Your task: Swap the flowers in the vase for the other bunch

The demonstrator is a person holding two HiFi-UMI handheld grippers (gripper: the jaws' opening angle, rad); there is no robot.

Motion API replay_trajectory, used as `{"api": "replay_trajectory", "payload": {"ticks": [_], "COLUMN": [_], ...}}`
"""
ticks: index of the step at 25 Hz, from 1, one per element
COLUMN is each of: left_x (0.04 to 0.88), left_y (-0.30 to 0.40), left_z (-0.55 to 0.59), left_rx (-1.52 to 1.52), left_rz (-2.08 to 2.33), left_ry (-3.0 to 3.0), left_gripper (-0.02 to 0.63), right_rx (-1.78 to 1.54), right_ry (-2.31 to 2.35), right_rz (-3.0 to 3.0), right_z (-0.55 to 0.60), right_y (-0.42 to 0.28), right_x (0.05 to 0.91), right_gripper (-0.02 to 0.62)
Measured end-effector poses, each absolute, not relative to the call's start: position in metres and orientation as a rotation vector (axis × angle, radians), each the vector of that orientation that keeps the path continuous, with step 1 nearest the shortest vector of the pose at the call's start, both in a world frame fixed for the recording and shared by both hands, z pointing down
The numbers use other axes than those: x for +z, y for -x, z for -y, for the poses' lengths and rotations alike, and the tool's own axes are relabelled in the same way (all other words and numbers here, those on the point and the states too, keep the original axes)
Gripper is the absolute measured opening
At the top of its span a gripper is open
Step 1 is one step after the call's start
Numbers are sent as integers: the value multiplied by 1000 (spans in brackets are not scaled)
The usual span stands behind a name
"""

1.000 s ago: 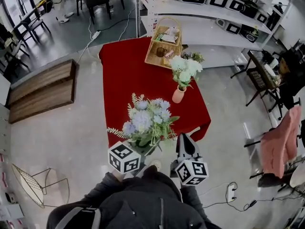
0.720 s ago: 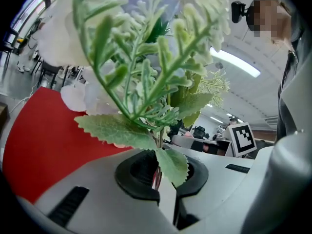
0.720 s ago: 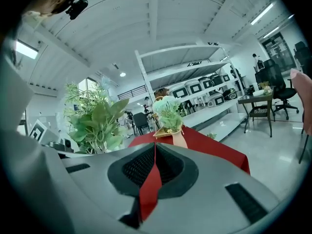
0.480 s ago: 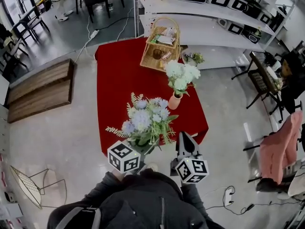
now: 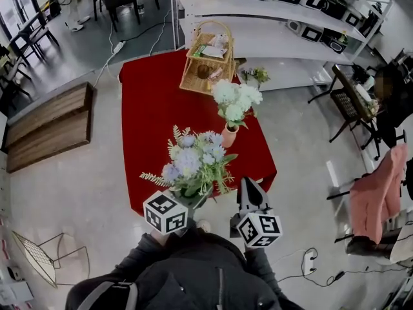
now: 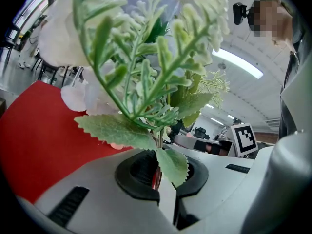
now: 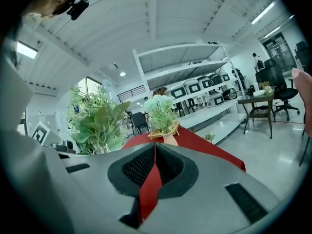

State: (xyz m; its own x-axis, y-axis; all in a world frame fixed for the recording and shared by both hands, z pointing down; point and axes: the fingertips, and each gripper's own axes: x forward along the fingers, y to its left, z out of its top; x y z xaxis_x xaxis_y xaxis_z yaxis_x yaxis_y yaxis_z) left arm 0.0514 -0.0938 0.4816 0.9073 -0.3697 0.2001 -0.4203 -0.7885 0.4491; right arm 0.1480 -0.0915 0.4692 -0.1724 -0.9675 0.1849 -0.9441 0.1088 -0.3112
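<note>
**Scene at the red-covered desk (image 5: 151, 108), as seen from beside the person.** The left gripper (image 6: 157, 175) was held low over the near edge of the desk. Its fingers (image 6: 138, 170) were clamped on the stems of a bunch of blue flowers (image 5: 193, 162), which stood upright above them. In the left gripper view a green leaf (image 6: 170, 165) hung over the gap between the fingers. The right gripper (image 5: 249, 186) was just beside the bunch on its right. Its fingers (image 7: 141, 165) were pressed together with nothing between them, and it pointed across the desk toward the vase (image 5: 229, 136). The pink vase stood upright on the right half of the desk, apart from both grippers, and held a bunch of white flowers (image 5: 233, 99). Behind it, at the far edge of the desk, sat a wicker basket (image 5: 205, 62) holding small items that could not be made out. A small green sprig (image 5: 256, 75) lay just right of the basket. White shelves (image 5: 284, 34) with boxy appliances ran behind the desk, and a pink cloth (image 5: 381, 196) hung over a chair at the far right
</note>
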Motion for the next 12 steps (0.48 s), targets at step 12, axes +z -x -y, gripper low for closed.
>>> {"api": "replay_trajectory", "payload": {"ticks": [12], "left_x": [490], "left_y": [-34], "left_z": [82], "left_rx": [148], "left_rz": [600], "left_ry": [-2536], "left_gripper": [25], "right_rx": [-608], "right_ry": [1980], "right_rz": [-2282], "right_z": [73], "right_y": [-136], "right_x": [478], "right_gripper": [11]}}
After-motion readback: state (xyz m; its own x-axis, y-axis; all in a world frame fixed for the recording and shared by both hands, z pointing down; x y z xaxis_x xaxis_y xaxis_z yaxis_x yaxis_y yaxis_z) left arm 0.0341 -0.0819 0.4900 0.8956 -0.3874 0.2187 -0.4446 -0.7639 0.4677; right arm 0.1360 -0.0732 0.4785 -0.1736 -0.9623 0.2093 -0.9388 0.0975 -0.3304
